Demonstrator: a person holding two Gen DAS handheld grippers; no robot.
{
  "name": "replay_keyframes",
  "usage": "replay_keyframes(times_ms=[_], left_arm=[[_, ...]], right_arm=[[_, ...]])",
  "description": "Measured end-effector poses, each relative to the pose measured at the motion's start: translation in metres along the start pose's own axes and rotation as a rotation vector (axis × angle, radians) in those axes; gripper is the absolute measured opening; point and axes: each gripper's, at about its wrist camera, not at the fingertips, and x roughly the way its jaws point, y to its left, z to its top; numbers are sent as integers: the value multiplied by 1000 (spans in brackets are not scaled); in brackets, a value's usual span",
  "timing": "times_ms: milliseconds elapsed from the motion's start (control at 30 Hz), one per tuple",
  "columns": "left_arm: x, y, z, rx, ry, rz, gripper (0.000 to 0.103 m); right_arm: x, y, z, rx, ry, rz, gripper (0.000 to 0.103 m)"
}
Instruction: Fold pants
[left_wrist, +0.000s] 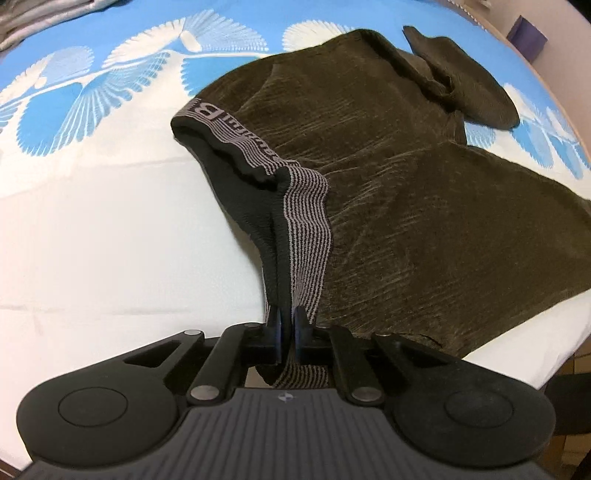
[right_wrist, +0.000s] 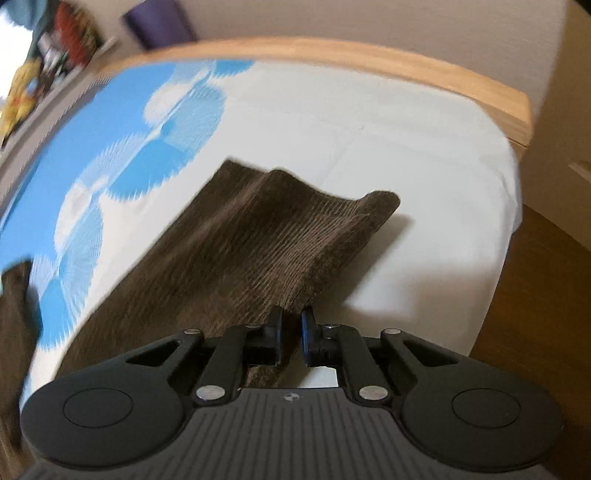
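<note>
Dark olive-brown ribbed pants (left_wrist: 388, 177) lie spread on a bed with a blue and white sheet (left_wrist: 92, 206). Their striped grey-black waistband (left_wrist: 306, 221) is pulled up off the bed. My left gripper (left_wrist: 288, 325) is shut on the waistband and lifts it. In the right wrist view one pant leg (right_wrist: 240, 254) stretches away from me with its hem raised and wavy. My right gripper (right_wrist: 292, 325) is shut on the near corner of that leg's hem. The other leg (left_wrist: 465, 85) lies bunched at the far right.
A wooden bed frame (right_wrist: 369, 62) runs along the far edge in the right wrist view, with brown floor (right_wrist: 546, 295) to the right. A grey blanket (left_wrist: 37, 18) lies at the far left of the bed. A purple box (left_wrist: 526, 29) stands beyond the bed.
</note>
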Motion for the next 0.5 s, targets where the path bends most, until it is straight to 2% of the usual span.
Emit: replay_keyframes(times_ms=[133,233,267,300,400,433,500], left_arm=[[9,-5,-5,59,87,57,7],[12,-6,0,32,106,61,8],[10,-7,3,24,100,74,13],[9,-7,6,12,90,105,19],[0,-13,16,-3,10,172,19],[-3,-15,21,-15,-19,172,19],[-9,-24,33,-31,-73,162,19]], right_arm=[[13,-4,-8,-49,100,-42,11],[16,0,-8,-78,117,-77,13],[15,2,-6,-83,113,-103,15],[14,4,-5,-91,95,-146,17],[2,15,2,-138,-32,-299,21],[-6,19,5,-132,-99,-308,21],[-25,27,10,-95,-220,-218,21]])
